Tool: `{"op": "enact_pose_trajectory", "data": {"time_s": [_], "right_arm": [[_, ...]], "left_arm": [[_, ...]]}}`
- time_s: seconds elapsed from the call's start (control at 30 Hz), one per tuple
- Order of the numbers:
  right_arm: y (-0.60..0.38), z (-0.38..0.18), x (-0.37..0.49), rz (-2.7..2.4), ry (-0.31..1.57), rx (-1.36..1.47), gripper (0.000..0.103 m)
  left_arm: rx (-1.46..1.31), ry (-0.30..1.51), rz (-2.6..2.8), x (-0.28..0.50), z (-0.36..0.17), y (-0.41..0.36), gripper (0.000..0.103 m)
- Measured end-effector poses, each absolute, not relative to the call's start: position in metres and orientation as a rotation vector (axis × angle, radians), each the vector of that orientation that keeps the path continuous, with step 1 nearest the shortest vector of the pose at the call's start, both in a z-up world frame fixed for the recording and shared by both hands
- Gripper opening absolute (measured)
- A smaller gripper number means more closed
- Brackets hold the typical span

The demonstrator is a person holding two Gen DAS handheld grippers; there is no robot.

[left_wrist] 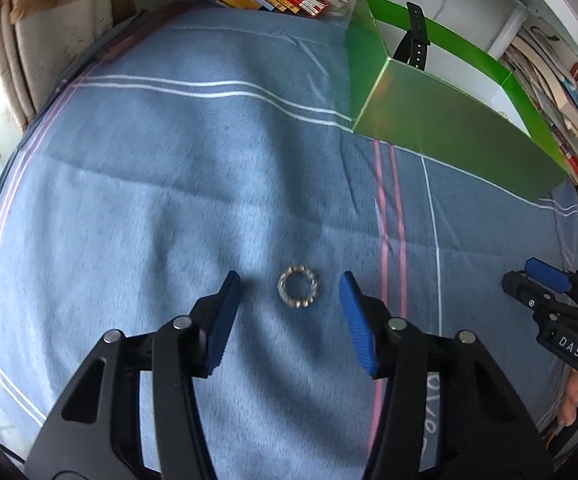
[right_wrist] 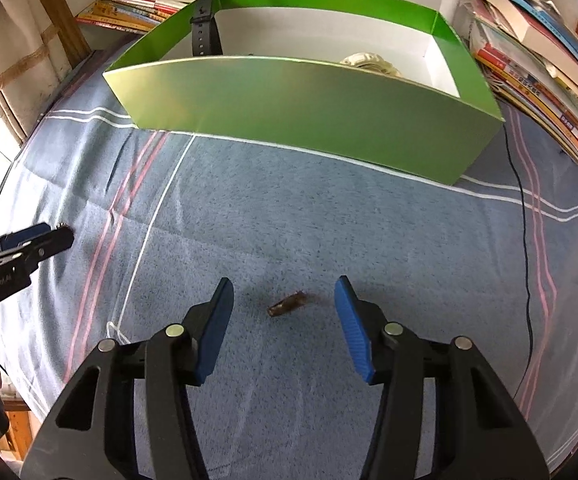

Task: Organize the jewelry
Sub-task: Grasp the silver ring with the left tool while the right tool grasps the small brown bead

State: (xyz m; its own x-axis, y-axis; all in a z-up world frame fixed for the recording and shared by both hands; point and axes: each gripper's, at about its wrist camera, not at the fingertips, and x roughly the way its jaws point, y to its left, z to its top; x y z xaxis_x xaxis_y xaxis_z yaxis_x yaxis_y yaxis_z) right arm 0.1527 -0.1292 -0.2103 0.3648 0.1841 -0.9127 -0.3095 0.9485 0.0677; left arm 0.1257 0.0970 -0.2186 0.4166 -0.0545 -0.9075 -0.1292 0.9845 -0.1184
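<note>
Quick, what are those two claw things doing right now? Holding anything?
Left gripper: open, holding nothing; a beaded ring lies on the cloth between its fingers.
Right gripper: open, holding nothing; a small brown piece lies between its fingers.

i count one green box (right_wrist: 289, 120), one beaded ring (left_wrist: 299, 287), one small brown piece (right_wrist: 287, 305), one black watch strap (right_wrist: 205, 24) and one pale item (right_wrist: 369, 62) in the box.
</note>
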Motion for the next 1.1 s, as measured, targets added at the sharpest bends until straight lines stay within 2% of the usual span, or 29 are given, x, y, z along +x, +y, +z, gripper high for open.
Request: {"op": "enact_pose_trajectory", "data": {"time_s": [0.13, 0.17, 0.27, 0.33, 0.43, 0.5, 0.6, 0.73, 0.77, 0.8, 0.83, 1.1], "right_arm": [[-0.125, -0.213, 0.155, 0.331, 1.161, -0.124, 0.052], [-0.125, -0.214, 0.156, 0.333, 1.16, -0.127, 0.049], [-0.122, -0.214, 0.156, 0.336, 1.147, -0.141, 0.043], [-0.122, -0.215, 0.155, 0.336, 1.141, -0.145, 0.041], [-0.123, -0.215, 0.153, 0.329, 1.129, -0.156, 0.031], [-0.124, -0.215, 0.152, 0.337, 1.127, -0.15, 0.02], [-0.126, -0.215, 0.153, 0.341, 1.128, -0.131, 0.017], [-0.136, -0.215, 0.153, 0.356, 1.15, -0.068, 0.018], [-0.139, -0.215, 0.152, 0.353, 1.155, -0.056, 0.024], [-0.143, -0.214, 0.15, 0.343, 1.156, -0.038, 0.035], [-0.146, -0.213, 0.15, 0.335, 1.153, -0.029, 0.039], [-0.154, -0.213, 0.138, 0.299, 1.142, -0.047, 0.04]], "left_arm": [[-0.182, 1.148, 0.049, 0.133, -0.218, 0.097, 0.051], [-0.174, 1.148, 0.05, 0.134, -0.219, 0.096, 0.051], [-0.091, 1.154, 0.089, 0.135, -0.22, 0.088, 0.036], [-0.066, 1.153, 0.099, 0.133, -0.22, 0.085, 0.033], [-0.061, 1.146, 0.101, 0.133, -0.22, 0.081, 0.021], [-0.053, 1.146, 0.107, 0.134, -0.22, 0.076, 0.021], [-0.062, 1.149, 0.106, 0.131, -0.219, 0.08, 0.021], [-0.074, 1.157, 0.093, 0.129, -0.217, 0.083, 0.021], [-0.074, 1.157, 0.094, 0.128, -0.218, 0.084, 0.022], [-0.07, 1.157, 0.092, 0.128, -0.218, 0.083, 0.023], [-0.069, 1.159, 0.088, 0.128, -0.218, 0.084, 0.024], [-0.05, 1.157, 0.074, 0.122, -0.218, 0.075, 0.031]]}}
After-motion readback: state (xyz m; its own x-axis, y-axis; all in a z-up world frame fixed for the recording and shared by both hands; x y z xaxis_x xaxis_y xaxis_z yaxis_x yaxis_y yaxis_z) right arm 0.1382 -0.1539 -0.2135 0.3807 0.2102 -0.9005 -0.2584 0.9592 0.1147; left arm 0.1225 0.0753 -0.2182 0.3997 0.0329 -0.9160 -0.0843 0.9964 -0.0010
